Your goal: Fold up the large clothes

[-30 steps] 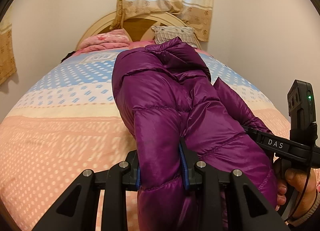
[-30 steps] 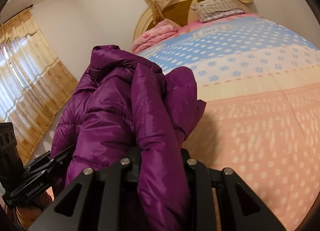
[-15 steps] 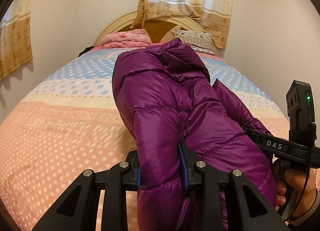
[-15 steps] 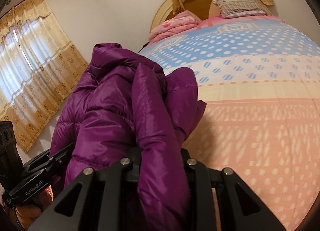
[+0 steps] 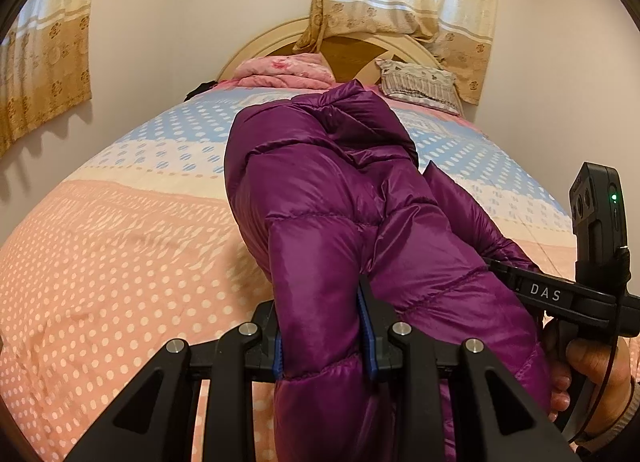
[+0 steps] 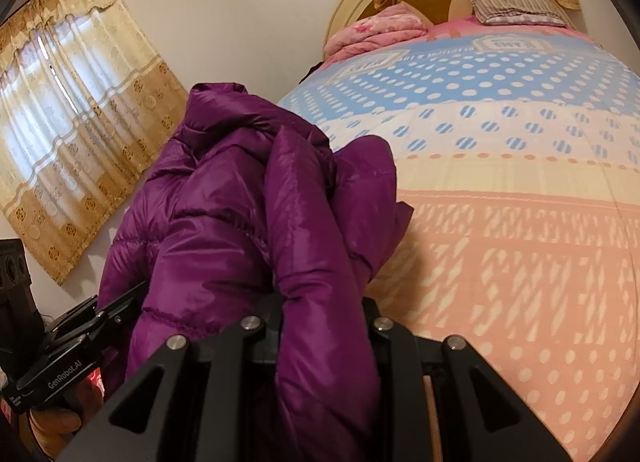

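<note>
A shiny purple puffer jacket [image 5: 344, 221] hangs bunched between both grippers above the bed [image 5: 104, 262]. My left gripper [image 5: 324, 326] is shut on a thick fold of it, blue pads pressing from both sides. In the right wrist view the same jacket [image 6: 224, 229] fills the lower left, and my right gripper [image 6: 324, 322] is shut on another padded fold that hides its fingertips. The right gripper's black body and the hand holding it show at the right edge of the left wrist view. Much of the jacket's lower part is hidden below the frames.
The bed has a pink, cream and blue dotted cover [image 6: 520, 221]. A folded pink quilt [image 5: 284, 71] and a grey patterned pillow [image 5: 420, 81] lie by the round headboard [image 5: 280, 37]. Yellow curtains [image 6: 76, 121] hang on the walls.
Both grippers have carried the jacket sideways along the bed; the headboard and curtains have shifted right in both views. The grips on the jacket look unchanged.
</note>
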Demonstrator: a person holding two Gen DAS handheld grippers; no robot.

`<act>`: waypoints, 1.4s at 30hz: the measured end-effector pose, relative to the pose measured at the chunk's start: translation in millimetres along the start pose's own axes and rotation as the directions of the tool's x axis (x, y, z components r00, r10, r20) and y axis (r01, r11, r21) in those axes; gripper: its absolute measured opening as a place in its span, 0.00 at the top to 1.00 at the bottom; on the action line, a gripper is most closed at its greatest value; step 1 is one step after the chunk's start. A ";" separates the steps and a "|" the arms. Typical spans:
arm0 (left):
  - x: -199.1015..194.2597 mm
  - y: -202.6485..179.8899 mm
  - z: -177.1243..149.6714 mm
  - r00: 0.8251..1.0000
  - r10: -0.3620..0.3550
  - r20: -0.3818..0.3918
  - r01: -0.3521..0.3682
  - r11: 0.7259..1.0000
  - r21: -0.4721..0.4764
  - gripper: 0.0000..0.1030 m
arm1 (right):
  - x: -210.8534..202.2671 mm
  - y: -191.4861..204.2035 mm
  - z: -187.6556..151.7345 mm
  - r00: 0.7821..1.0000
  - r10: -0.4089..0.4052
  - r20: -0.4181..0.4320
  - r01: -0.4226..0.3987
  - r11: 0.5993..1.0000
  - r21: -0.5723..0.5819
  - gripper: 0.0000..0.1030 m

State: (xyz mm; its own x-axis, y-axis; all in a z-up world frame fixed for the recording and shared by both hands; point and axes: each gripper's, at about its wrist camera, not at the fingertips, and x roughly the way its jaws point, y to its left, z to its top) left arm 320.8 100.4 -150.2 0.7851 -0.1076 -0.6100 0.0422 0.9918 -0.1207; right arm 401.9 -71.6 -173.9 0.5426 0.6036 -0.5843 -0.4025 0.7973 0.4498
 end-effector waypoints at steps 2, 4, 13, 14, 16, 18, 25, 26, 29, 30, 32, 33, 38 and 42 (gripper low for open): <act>-0.2 4.1 -3.2 1.000 0.010 -0.005 -0.010 1.000 -0.005 0.71 | 7.0 2.6 -1.2 1.000 0.006 -0.014 -0.006 1.000 -0.004 0.76; 0.6 10.3 -4.6 1.000 0.018 -0.013 -0.019 1.000 -0.014 0.71 | 13.5 5.4 -2.7 1.000 0.011 -0.028 -0.012 1.000 -0.007 0.76; 8.3 27.8 -17.9 0.998 0.047 -0.051 -0.049 0.998 -0.038 0.71 | 37.3 15.0 -8.9 0.996 0.016 -0.087 -0.018 1.000 -0.023 0.76; 9.5 29.6 -19.7 0.997 0.051 -0.055 -0.053 0.998 -0.039 0.71 | 39.8 15.8 -8.9 0.996 0.014 -0.090 -0.016 1.000 -0.024 0.76; 12.7 34.4 -23.5 0.997 0.054 -0.063 -0.057 0.997 -0.055 0.70 | 43.2 16.7 -9.2 0.995 0.009 -0.095 -0.011 1.000 -0.027 0.76; 15.6 35.6 -27.0 0.996 0.059 -0.072 -0.063 0.996 -0.059 0.66 | 45.8 16.6 -10.2 0.995 -0.001 -0.100 -0.002 1.000 -0.028 0.76; 25.7 38.9 -40.1 0.991 0.095 -0.094 -0.101 0.993 -0.065 0.44 | 53.9 10.8 -16.0 0.993 -0.034 -0.115 0.032 0.999 -0.021 0.68; 26.6 39.7 -41.3 0.990 0.101 -0.094 -0.108 0.992 -0.064 0.42 | 54.6 10.6 -16.6 0.993 -0.039 -0.115 0.037 0.999 -0.023 0.66; 27.4 42.4 -45.8 0.990 0.113 -0.086 -0.119 0.990 -0.074 0.34 | 57.2 11.8 -17.1 0.992 -0.054 -0.118 0.050 0.998 -0.036 0.61; 27.5 43.5 -46.6 0.990 0.111 -0.086 -0.118 0.990 -0.080 0.33 | 57.8 11.5 -17.3 0.991 -0.055 -0.118 0.051 0.998 -0.037 0.61; 27.7 46.1 -47.5 0.991 0.106 -0.085 -0.114 0.989 -0.091 0.31 | 59.6 11.6 -17.6 0.991 -0.058 -0.119 0.054 0.998 -0.036 0.60; 28.2 47.3 -48.0 0.991 0.101 -0.086 -0.109 0.990 -0.093 0.29 | 60.1 11.0 -17.9 0.991 -0.060 -0.121 0.056 0.998 -0.037 0.58; 24.2 51.1 -50.0 0.990 0.107 -0.088 -0.117 0.987 -0.111 0.27 | 58.5 10.5 -15.4 0.988 -0.105 -0.117 0.099 0.994 -0.053 0.47; 1.1 49.3 -46.7 0.982 0.173 -0.078 -0.181 0.979 -0.099 0.27 | 35.1 20.4 -7.4 0.987 -0.144 -0.075 0.138 0.987 -0.084 0.39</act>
State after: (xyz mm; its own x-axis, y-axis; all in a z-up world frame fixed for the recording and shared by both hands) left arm 294.9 145.9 -193.4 0.7298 0.0610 -0.6809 -0.1619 0.9831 -0.0854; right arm 407.2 -34.1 -190.3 0.5378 0.4810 -0.6924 -0.3846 0.8708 0.3063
